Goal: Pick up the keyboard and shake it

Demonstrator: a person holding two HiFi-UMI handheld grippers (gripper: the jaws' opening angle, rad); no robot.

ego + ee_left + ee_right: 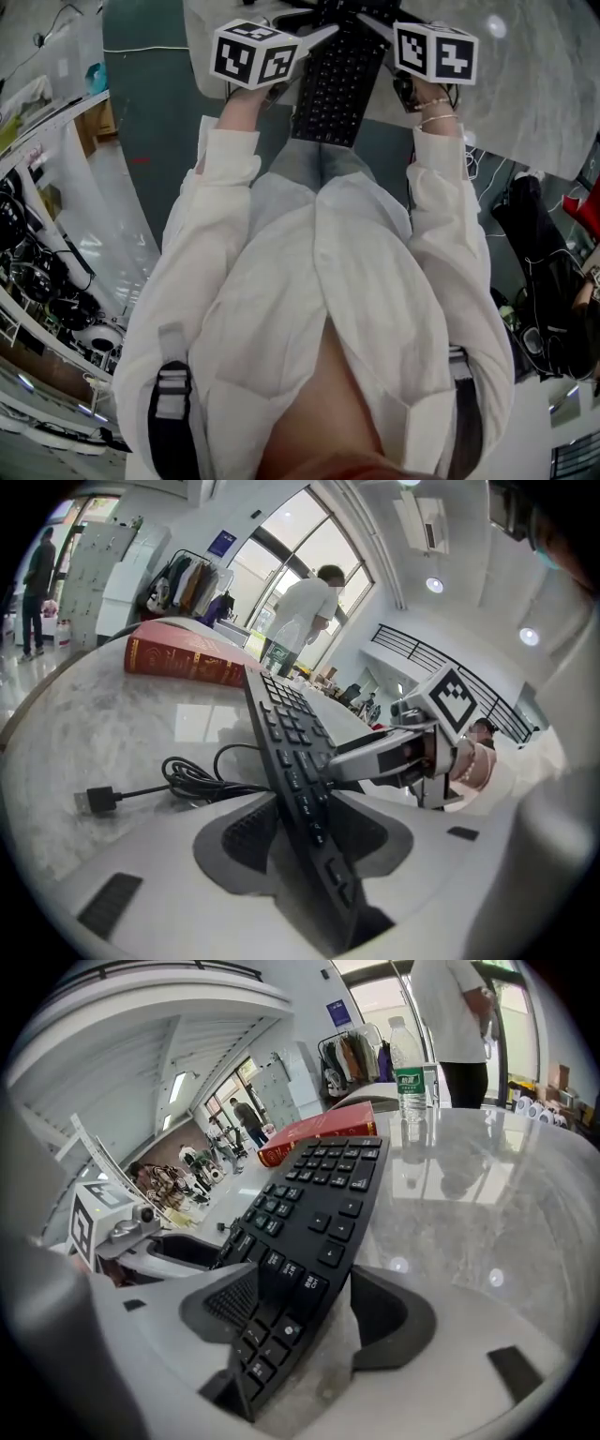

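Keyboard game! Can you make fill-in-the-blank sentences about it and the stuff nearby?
1. The book beyond the keyboard is ____.
2. The bottle has a ____ label.
3. The left claw is shut on the ____.
4. The right claw is not shut but ____.
Missing words: red; green; keyboard; open.

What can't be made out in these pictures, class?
- Head view: far end of the keyboard, cut off by the top edge.
- Left gripper view: where the cable meets the keyboard, hidden behind it; title of the red book, too small.
- Right gripper view: label print on the bottle, too small.
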